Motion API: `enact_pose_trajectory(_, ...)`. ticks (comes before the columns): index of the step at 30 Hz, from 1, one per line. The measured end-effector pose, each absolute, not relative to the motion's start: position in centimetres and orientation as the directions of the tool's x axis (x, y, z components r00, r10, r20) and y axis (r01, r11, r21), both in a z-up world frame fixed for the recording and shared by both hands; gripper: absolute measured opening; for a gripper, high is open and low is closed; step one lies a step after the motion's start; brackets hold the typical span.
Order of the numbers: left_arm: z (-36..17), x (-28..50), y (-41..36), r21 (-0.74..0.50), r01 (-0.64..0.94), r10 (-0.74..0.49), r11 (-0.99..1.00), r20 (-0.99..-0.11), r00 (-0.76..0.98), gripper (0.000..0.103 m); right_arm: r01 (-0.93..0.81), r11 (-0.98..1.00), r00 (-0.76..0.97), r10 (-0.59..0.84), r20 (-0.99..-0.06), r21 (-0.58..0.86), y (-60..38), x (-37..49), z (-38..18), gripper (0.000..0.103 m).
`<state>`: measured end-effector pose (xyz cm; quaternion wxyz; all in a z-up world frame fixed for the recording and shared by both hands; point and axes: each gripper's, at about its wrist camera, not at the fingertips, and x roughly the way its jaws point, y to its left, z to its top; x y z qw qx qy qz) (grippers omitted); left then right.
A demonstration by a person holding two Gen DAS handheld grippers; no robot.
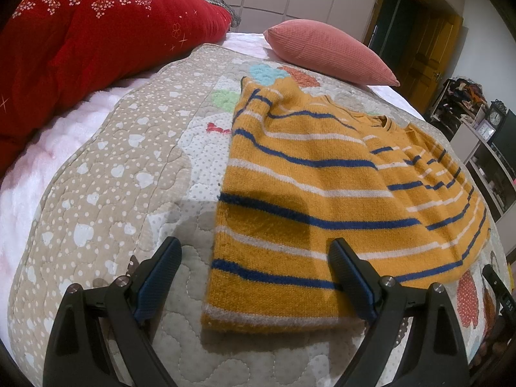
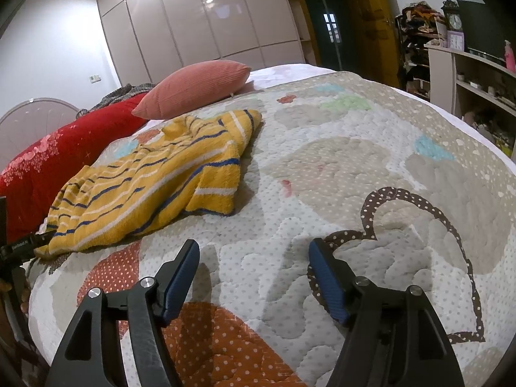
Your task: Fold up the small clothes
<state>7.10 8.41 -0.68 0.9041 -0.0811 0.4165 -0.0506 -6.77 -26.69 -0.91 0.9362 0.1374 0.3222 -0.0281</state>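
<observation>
A small yellow knit sweater with blue and white stripes lies partly folded on the quilted bedspread. My left gripper is open just above the sweater's near hem, with its left finger over the quilt and its right finger over the sweater. The sweater also shows in the right wrist view, up and to the left. My right gripper is open and empty over bare quilt, well apart from the sweater.
A big red floral pillow lies at the left and a pink ribbed cushion at the head of the bed. White wardrobes, a doorway and cluttered shelves stand beyond the bed.
</observation>
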Motion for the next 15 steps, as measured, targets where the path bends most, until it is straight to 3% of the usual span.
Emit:
enact_pose_trajectory(6,-0.7,7.6,8.0,-0.184,0.055,-0.179,0.981,-0.767,0.616,0.102,0.135,0.968,0.791,0.024,-0.612,0.212,-26.2,-6.7,-1.0,0.078)
enact_pose_trajectory(15,-0.8,7.5,7.7,-0.163,0.05,-0.158,0.985,-0.763,0.627,0.102,0.125,0.974,0.795,0.015,-0.606,0.189,-25.9,-6.8,-1.1,0.081)
